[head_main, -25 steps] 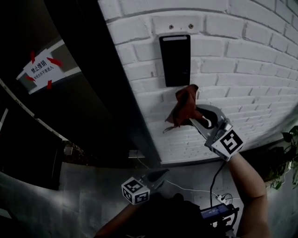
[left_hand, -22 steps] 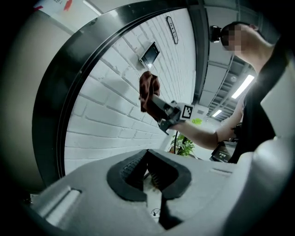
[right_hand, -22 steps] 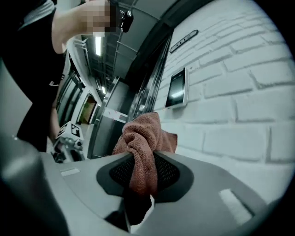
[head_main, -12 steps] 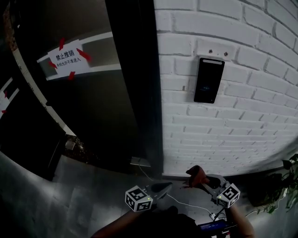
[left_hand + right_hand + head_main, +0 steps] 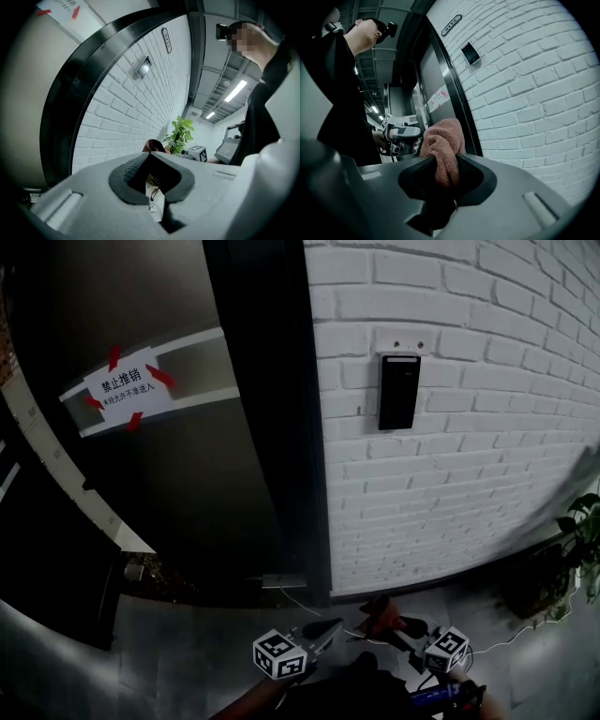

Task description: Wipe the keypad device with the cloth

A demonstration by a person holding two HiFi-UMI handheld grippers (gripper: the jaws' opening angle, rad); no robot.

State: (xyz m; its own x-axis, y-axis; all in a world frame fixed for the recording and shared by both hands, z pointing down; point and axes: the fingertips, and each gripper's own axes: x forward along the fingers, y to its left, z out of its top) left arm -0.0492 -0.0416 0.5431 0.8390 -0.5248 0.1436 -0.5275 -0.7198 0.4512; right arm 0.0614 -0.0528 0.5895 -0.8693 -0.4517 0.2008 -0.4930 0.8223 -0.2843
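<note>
Keypad device (image 5: 397,390) keys too dark; cloth (image 5: 443,145) end buried between jaws; plant (image 5: 581,521) edge-cropped

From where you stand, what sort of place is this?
Probably a secured entrance to an office or workplace: a black rectangular keypad device is mounted on a white-painted brick wall beside a dark door that bears a white paper notice fixed with red tape.

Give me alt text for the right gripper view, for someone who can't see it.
The right gripper clamps a reddish-brown cloth between its jaws. Beyond it, a white brick wall carries the dark keypad device, well away from the cloth.
</note>
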